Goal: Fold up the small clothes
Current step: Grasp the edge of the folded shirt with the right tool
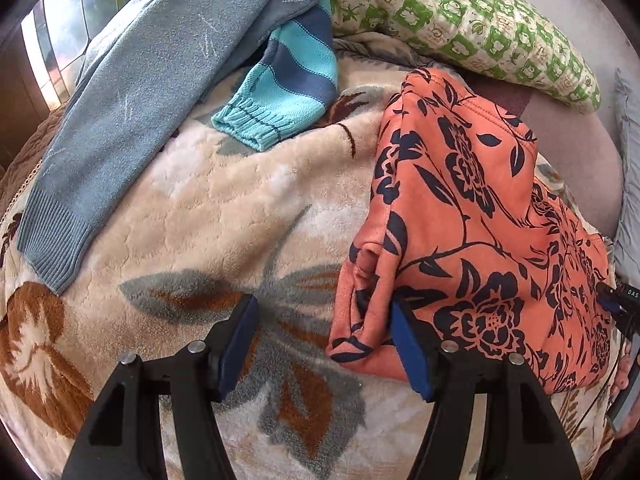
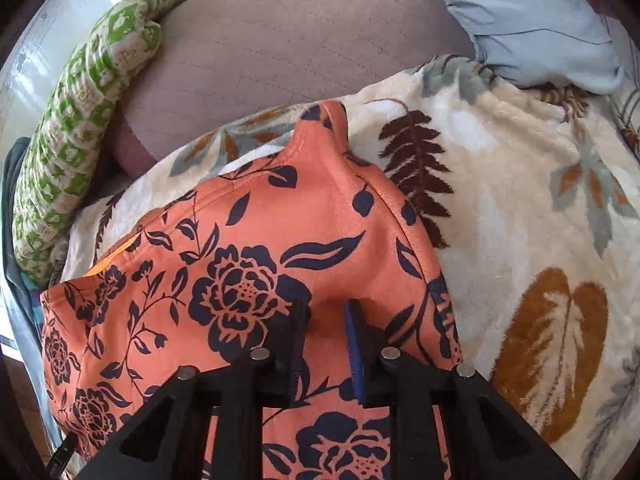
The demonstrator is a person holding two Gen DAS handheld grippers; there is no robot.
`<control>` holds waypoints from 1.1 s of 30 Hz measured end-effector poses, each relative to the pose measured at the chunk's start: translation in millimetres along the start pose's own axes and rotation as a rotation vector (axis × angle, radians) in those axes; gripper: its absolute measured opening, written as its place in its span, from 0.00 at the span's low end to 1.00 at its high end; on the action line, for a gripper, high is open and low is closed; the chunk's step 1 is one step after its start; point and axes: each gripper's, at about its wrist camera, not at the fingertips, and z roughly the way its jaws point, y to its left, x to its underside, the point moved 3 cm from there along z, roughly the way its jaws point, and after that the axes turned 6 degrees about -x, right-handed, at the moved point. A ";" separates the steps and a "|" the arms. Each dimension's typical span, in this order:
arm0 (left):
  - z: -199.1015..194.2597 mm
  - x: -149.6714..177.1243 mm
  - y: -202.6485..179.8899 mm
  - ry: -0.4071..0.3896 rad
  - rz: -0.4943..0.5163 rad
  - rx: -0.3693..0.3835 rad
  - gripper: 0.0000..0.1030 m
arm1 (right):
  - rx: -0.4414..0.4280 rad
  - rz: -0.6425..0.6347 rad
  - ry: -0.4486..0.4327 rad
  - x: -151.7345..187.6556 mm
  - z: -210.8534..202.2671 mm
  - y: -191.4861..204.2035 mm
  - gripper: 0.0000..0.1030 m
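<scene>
A plush cream blanket (image 1: 240,208) printed with leaves covers the bed, and everything else lies on it. Along its far side sit a green-and-white checked pillow (image 1: 460,20), a long grey-blue sweater (image 1: 132,100) and a teal-and-navy striped knit sleeve (image 1: 288,76). The task's garment, an orange floral top (image 2: 260,240), lies partly folded on the near right part of the blanket, its navy flowers facing up and a rolled sleeve or hem at its left edge. It looks like soft brushed fabric: light, limp, likely to sag and slide out of shape when lifted, with the thicker seams and cuffs the firmest places to grip. The right gripper (image 2: 326,344) sits on top of the cloth with its jaws drawn close together around a raised ridge of orange fabric, apparently pinching it, though a small gap shows. The left gripper (image 1: 324,344) hangs spread wide over the blanket, one finger touching the top's rolled left edge, holding nothing. A good next hold for it would probably be that doubled edge, where the layers bunch.
</scene>
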 end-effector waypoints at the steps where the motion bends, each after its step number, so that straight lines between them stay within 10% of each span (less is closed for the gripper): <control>1: -3.6 2.2 0.3 0.000 -0.002 0.005 0.66 | -0.040 -0.051 -0.009 -1.1 -4.3 21.3 0.25; 7: -8.2 2.2 7.3 -0.011 -0.010 0.033 0.66 | -0.327 -0.370 0.106 27.9 10.7 194.0 0.25; 13: -3.3 1.5 4.6 -0.012 0.018 0.034 0.66 | -0.168 -0.445 0.219 53.5 109.7 276.2 0.24; 22: -20.0 -3.6 -3.0 -0.095 0.072 -0.018 0.66 | -0.225 -0.267 0.014 25.0 68.6 253.3 0.24; 26: -35.3 -3.4 -12.3 -0.165 0.112 -0.032 0.71 | -0.205 -0.287 0.039 41.2 33.3 211.6 0.24; 33: -3.9 7.2 -19.1 -0.047 0.171 -0.129 0.77 | -0.131 -0.358 0.124 117.3 16.3 132.4 0.25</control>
